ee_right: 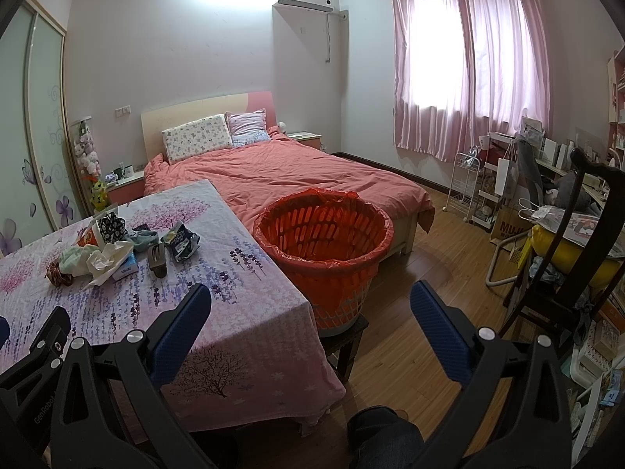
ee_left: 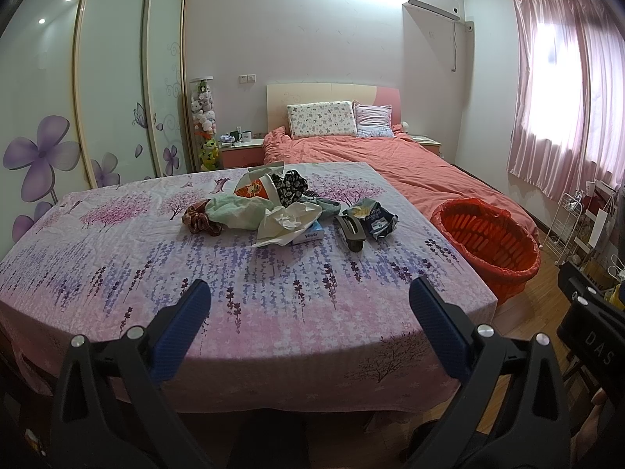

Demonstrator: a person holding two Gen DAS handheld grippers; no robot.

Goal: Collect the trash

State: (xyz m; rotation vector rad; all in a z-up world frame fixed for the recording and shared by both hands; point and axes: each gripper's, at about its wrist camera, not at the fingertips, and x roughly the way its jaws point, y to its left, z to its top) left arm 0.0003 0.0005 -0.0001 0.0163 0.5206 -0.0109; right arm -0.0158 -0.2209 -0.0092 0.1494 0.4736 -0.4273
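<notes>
You are holding your left gripper (ee_left: 308, 305) low over the near end of the table (ee_left: 273, 312), and its two blue fingers (ee_left: 183, 328) are standing wide apart with nothing between them. You are holding your right gripper (ee_right: 310, 312) beside the table's right edge, and its two fingers (ee_right: 437, 332) are wide apart too, gripping nothing.

Farther out, one pile of trash is sitting in the middle of the table. In it you are seeing one white paper wad (ee_left: 287, 221), one blue tissue pack (ee_left: 308, 233), one green cloth (ee_left: 234, 211), one brown scrunchie (ee_left: 201, 219), one orange cup (ee_left: 256, 189), one black flowered cloth (ee_left: 291, 183), one black clip (ee_left: 351, 232) and one crumpled blue wrapper (ee_left: 377, 217).

One basket (ee_right: 324, 250) with a red bag in it is sitting just right of the table, on a dark stool (ee_right: 347, 342). Behind are one bed (ee_right: 297, 179) and two pillows (ee_right: 197, 136).
</notes>
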